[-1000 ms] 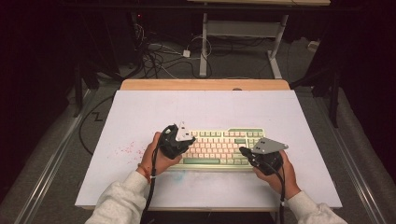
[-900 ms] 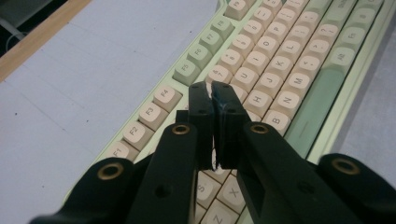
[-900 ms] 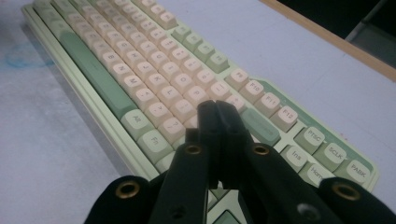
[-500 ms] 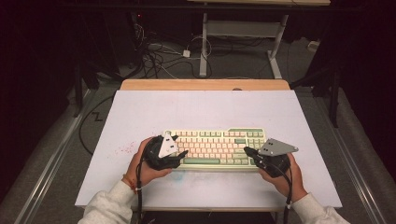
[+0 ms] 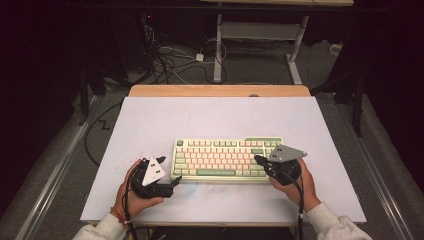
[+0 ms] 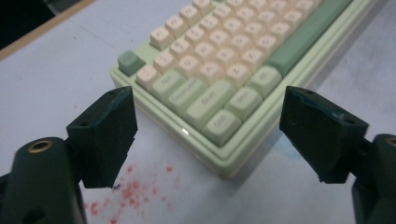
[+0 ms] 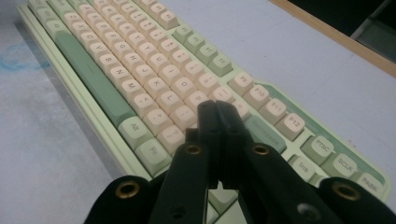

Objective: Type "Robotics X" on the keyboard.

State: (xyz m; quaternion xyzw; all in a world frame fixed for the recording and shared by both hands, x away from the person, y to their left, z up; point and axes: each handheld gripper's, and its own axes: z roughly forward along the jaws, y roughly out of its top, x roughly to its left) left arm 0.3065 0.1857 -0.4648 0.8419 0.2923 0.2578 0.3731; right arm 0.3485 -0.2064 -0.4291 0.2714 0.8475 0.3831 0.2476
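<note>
1. Keyboard (image 5: 227, 159), pale green case with cream and green keys, lies flat on the white table (image 5: 150, 120), toward the person's side and a little to the person's right of centre.
2. Left gripper (image 5: 172, 185) sits just off the keyboard's near-left corner, on the table side, held in the left hand (image 5: 132, 192). Its jaws have just been opening and now stand wide; nothing between them. In the left gripper view that corner (image 6: 224, 149) shows in the gap beyond the pads.
3. Right gripper (image 5: 260, 161) hovers over the keyboard's right-hand keys, jaws pressed together, tips (image 7: 215, 109) above the cream keys; contact cannot be told.
4. Red specks (image 6: 128, 193) mark the table beside the keyboard's near-left corner.
</note>
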